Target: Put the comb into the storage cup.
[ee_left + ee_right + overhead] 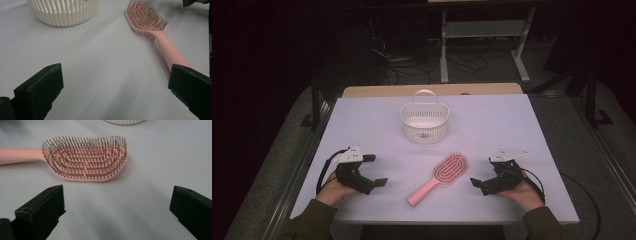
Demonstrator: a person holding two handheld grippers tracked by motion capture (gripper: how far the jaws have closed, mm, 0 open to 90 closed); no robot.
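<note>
Hairbrush (439, 177) lying bristles-up mid-surface, at 6 o'clock of the white basket (424, 121), between left gripper (376, 170) and right gripper (482, 172), both wide open and empty; likely light, rigid plastic, best gripped across its slim handle.

On the pale table (522, 125) — a white slatted plastic basket (424, 122) stands behind; a pink plastic hairbrush (439, 177) lies before it.

In the left gripper view the basket (63, 12) is cut off at the top edge (handle unseen); the hairbrush (155, 32) handle end hides behind the right jaw.
</note>
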